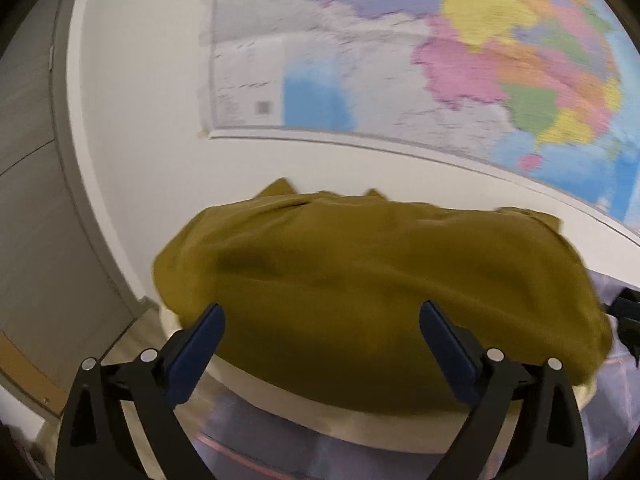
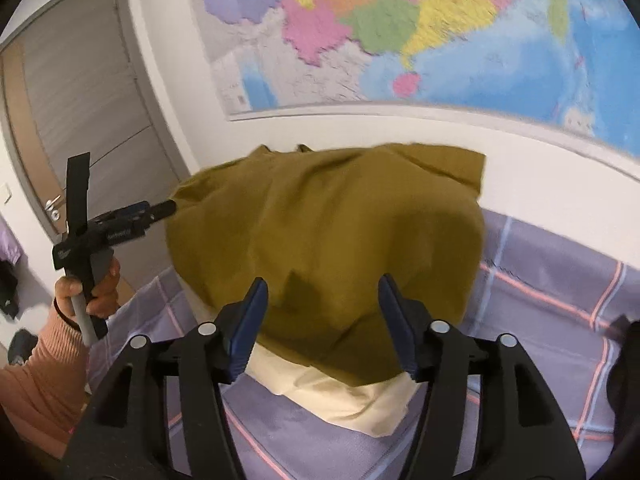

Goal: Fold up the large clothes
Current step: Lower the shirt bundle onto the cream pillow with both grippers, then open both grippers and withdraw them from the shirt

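I see a bed below a wall map. One mustard garment lies folded on one cream pillow, long axis toward the wall. Left gripper jaws wide, empty; right gripper jaws partly open, empty.

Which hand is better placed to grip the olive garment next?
Probably the left: its tongs stand wide open over the olive garment. The right tongs stand narrower.

An olive-mustard garment lies folded in a rumpled, rounded bundle. It rests atop a cream pillow on the purple plaid bed, at the edge along the wall.
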Tool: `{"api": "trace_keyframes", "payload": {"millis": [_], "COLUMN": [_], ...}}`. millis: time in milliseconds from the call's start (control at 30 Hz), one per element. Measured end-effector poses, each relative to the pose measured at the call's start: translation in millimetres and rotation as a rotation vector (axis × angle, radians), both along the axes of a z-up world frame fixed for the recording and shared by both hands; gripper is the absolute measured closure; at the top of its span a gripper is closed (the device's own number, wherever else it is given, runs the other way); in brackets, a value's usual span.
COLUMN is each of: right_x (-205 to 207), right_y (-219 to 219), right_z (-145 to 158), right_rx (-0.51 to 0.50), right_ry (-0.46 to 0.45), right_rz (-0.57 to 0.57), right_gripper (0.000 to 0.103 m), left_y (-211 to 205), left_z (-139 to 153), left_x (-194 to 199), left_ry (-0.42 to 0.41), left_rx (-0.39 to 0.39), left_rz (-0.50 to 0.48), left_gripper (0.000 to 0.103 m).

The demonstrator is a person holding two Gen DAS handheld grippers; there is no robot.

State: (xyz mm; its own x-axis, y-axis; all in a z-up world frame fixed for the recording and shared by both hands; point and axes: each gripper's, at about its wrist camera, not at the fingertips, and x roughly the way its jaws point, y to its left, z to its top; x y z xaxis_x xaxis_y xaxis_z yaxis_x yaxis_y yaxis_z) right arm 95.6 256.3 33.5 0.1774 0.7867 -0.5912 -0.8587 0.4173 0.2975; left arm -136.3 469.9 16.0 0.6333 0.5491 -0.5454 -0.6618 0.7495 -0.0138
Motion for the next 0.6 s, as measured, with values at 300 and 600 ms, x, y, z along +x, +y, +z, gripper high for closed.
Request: {"api": "trace_keyframes", "payload": {"millis": [300, 600], "right_x": [-10, -13], "right_y": [17, 39], "right_z": [11, -35], "right_rx": [0.011, -0.084], "right_ry": [-0.069, -0.034], "right_rz": [0.018, 0.017], "right_gripper": [0.045, 0.046], "left_y": [-44, -49], "left_z": [-3, -27], "left_x": [22, 36], "left_ry": [0.016, 0.056], "left_rx": [0.019, -0.006], "left_rz": [-0.062, -0.04], "left_gripper": [0.007, 0.007]}}
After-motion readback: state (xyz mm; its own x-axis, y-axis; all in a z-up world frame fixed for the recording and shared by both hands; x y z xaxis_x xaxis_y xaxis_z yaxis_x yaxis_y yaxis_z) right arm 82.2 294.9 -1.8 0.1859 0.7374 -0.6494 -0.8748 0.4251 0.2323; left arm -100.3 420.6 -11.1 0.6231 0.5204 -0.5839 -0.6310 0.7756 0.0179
